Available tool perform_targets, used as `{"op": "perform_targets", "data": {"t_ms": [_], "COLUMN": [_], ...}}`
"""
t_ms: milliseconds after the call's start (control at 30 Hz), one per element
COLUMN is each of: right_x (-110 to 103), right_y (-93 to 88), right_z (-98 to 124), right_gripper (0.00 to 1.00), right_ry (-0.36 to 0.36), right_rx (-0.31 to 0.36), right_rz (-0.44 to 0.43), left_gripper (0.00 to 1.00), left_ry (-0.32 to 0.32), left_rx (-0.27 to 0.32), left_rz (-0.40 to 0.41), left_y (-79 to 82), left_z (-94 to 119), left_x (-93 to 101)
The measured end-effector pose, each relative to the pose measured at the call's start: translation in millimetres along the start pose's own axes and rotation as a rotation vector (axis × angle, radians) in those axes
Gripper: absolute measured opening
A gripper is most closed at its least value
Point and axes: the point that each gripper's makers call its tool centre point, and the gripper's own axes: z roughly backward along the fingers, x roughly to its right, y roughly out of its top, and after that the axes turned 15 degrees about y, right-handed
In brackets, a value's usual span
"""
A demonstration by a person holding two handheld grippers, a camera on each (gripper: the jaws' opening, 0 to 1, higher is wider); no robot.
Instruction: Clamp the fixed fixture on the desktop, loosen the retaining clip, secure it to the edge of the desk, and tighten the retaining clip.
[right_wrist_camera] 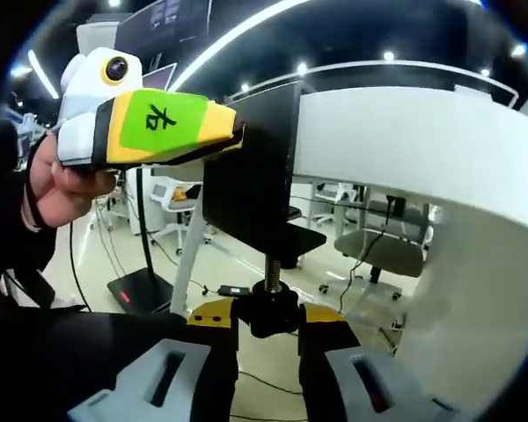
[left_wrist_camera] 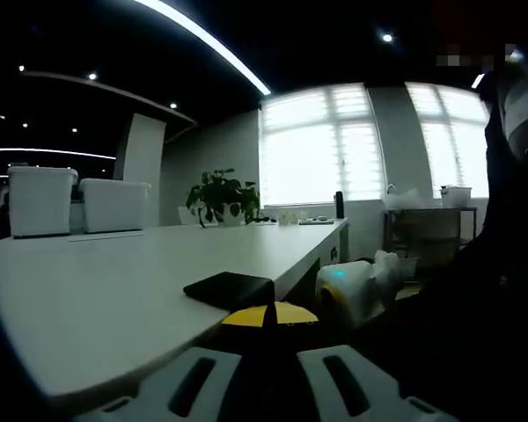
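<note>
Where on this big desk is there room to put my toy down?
The wide white desktop is bare between the black clamp at the near edge and the white bins and potted plant at the back. The clamp's edge is crowded by both grippers.

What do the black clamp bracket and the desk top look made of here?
Clamp bracket: probably metal with a matte black coat; it looks flat, thin and sharp-edged. Desk top: smooth white, likely laminate or painted board; faint sheen, rounded edge. Neither is certain.

Dim office, dark ceiling with long light strips and spotlights. Bright gridded windows on far wall. Potted plant and two white bins at the back. Office chairs on pale floor, cables trailing.
</note>
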Motion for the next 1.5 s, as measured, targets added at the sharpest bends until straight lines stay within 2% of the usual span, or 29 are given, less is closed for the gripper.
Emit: {"op": "perform_targets", "data": {"t_ms": [267,300,333,533,633,667,733,767,800,833,867,933,1000,1033,1100,1133,1167,1233,1267,1367,1500], "right_x": [-7.0,0.7,6.0,4.9,8.7,11.8,13.1,16.8,17.6,18.2,15.8,5.3,-1.6,-0.5,-0.1,5.8,5.6,9.8,9.8,7.9,10.9], "right_y": [1.6,2.1,5.4,6.2,5.7,3.4,1.6,-1.7,-5.3,-7.2,-10.4,-7.9,-6.3,-4.2,-0.4,-3.1,-1.3,2.8,8.2,8.2,7.8], "right_z": [-2.1,-3.2,-4.1,-4.6,-2.5,0.9,5.5,12.4,15.6,16.7,17.6,16.0,7.6,8.5,3.9,5.4,1.2,4.6,6.2,4.8,11.3], "right_gripper": [0.24,0.24,0.24,0.25,0.31,0.36,0.42,0.52,0.61,0.68,0.69,0.63,0.66,0.70,0.66,0.64,0.61,0.52,0.45,0.29,0.25], "right_ry": [0.173,0.193,0.194,0.182,0.115,0.068,0.005,-0.087,-0.161,-0.184,-0.243,-0.294,-0.306,-0.347,-0.359,-0.403,-0.386,-0.420,-0.429,-0.438,-0.446], "right_rx": [0.013,0.008,0.018,0.010,-0.022,-0.035,-0.001,0.009,-0.002,-0.008,-0.008,0.043,0.037,0.037,0.059,0.047,0.051,0.070,0.084,0.065,0.053], "right_rz": [0.037,0.087,0.091,0.082,0.155,0.124,0.003,-0.078,-0.075,-0.075,-0.092,-0.155,-0.118,-0.103,-0.132,-0.148,-0.141,-0.155,-0.133,-0.116,-0.117], "left_gripper": [0.02,0.02,0.02,0.02,0.02,0.02,0.02,0.02,0.02,0.02,0.02,0.02,0.02,0.02,0.02,0.02,0.02,0.02,0.02,0.02,0.02], "left_ry": [-0.001,0.001,0.002,0.005,-0.002,-0.005,-0.009,-0.009,-0.010,-0.011,-0.012,-0.012,-0.013,-0.013,-0.010,-0.008,-0.006,-0.004,-0.003,0.001,0.002], "left_rx": [-0.003,-0.006,-0.007,-0.005,-0.002,-0.002,-0.002,0.000,0.003,0.004,0.007,0.010,0.011,0.011,0.011,0.011,0.012,0.014,0.015,0.014,0.015], "left_rz": [0.005,0.000,-0.001,0.002,0.005,0.007,0.006,0.005,0.005,0.007,0.010,0.013,0.015,0.014,0.013,0.012,0.012,0.016,0.017,0.015,0.015], "left_y": [1.0,1.4,1.3,1.0,0.7,0.7,0.7,0.8,0.7,0.8,0.8,0.8,0.9,1.0,1.0,1.0,1.1,1.2,1.2,1.3,1.2], "left_z": [0.4,0.6,0.6,0.6,0.6,0.6,0.8,0.9,1.1,1.2,1.3,1.5,1.5,1.6,1.6,1.6,1.7,1.7,1.7,1.7,1.6], "left_x": [0.8,1.9,2.0,1.6,1.0,1.0,1.2,1.3,1.4,1.4,1.3,1.1,1.1,1.2,1.2,1.3,1.3,1.3,1.3,1.2,1.2]}}
